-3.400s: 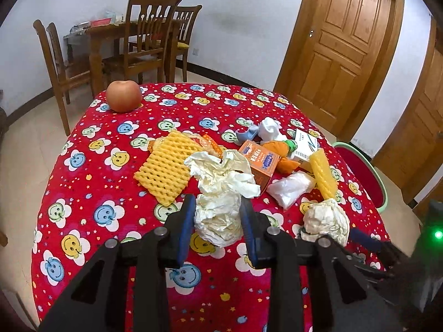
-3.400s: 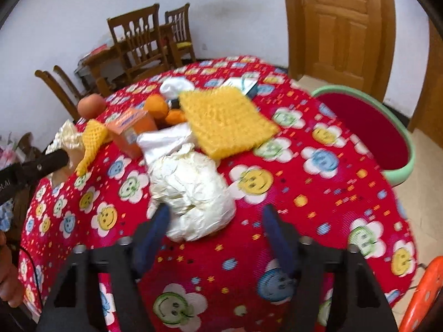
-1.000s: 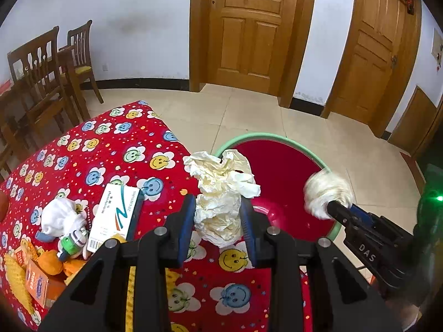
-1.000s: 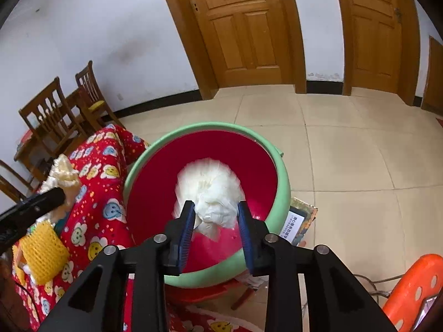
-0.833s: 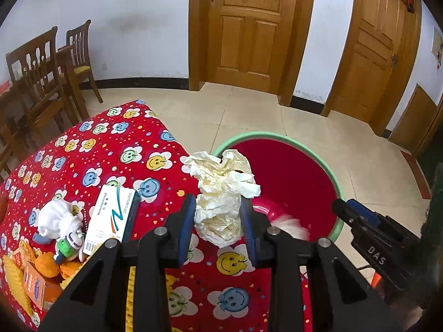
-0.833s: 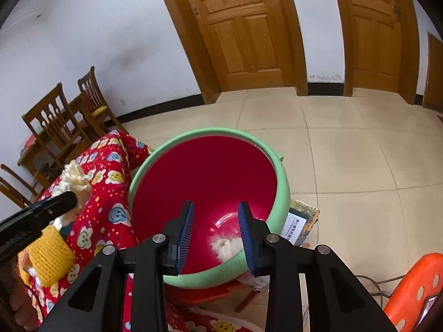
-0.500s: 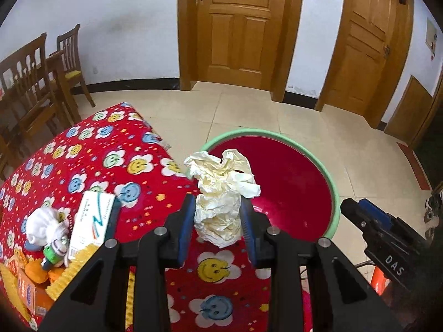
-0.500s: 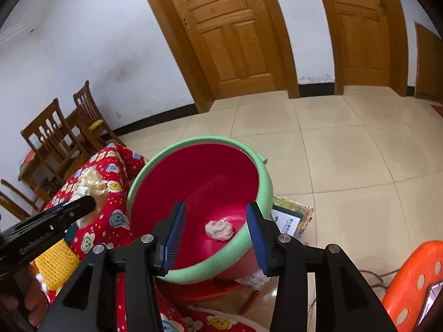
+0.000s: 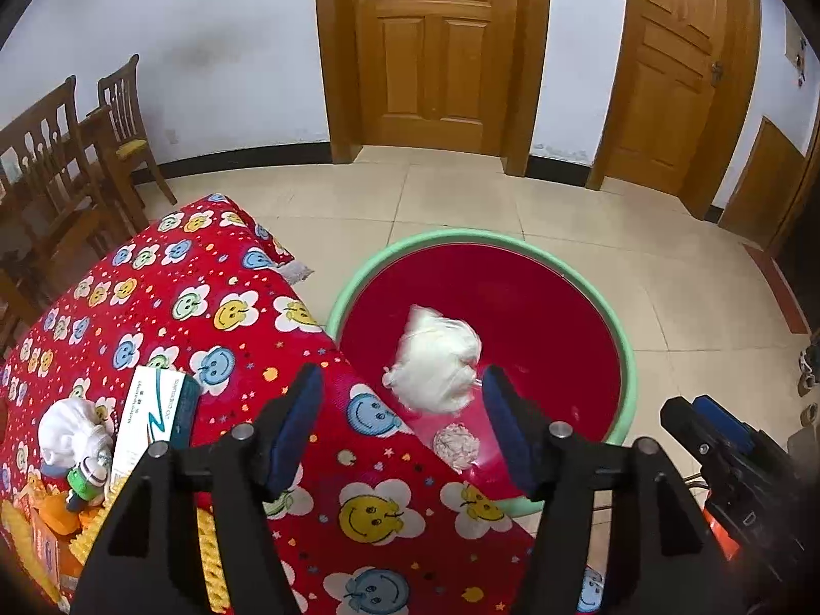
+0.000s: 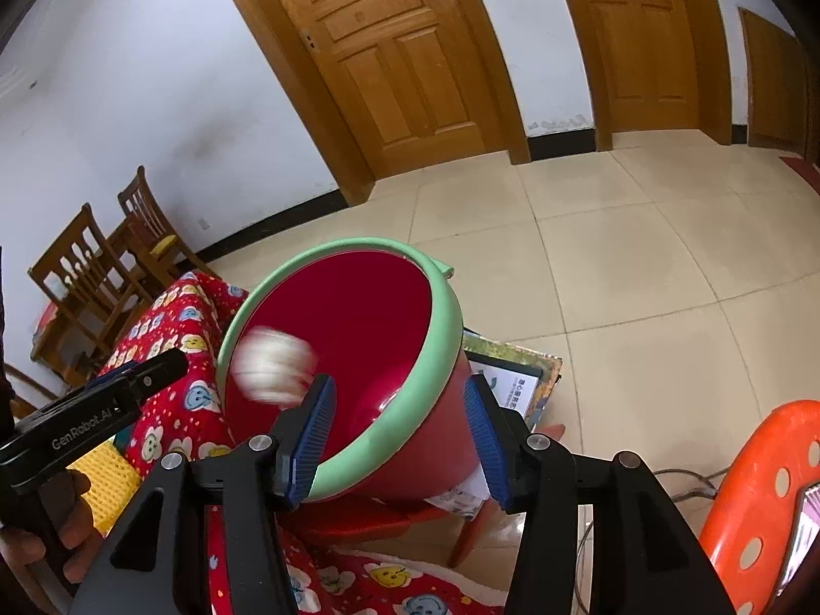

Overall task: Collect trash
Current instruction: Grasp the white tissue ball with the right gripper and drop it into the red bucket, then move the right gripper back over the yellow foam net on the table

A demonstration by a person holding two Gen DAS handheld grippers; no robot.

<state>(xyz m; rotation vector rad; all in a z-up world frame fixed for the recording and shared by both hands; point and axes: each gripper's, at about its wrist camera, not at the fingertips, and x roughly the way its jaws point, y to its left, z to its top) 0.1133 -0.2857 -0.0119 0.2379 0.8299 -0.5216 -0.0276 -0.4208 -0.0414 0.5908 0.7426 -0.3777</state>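
My table (image 9: 215, 318), under its red smiley-flower cloth, carries a white-and-green box (image 9: 151, 417), a white wad (image 9: 72, 433), yellow foam netting (image 9: 207, 548) and orange scraps (image 9: 59, 515)

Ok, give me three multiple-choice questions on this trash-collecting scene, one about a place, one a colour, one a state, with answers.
1. Where is the white paper wad?
A. over the red basin
B. on the tablecloth
C. on a chair

2. What colour is the basin's rim?
A. orange
B. green
C. blue

3. What is between the left gripper's pads?
A. a box
B. an orange
C. nothing gripped

Answers:
1 A, the blurred wad shows against the basin's red inside in both views.
2 B, a pale green band rings the red bowl.
3 C, the jaws are opening and the wad lies beyond them, untouched.
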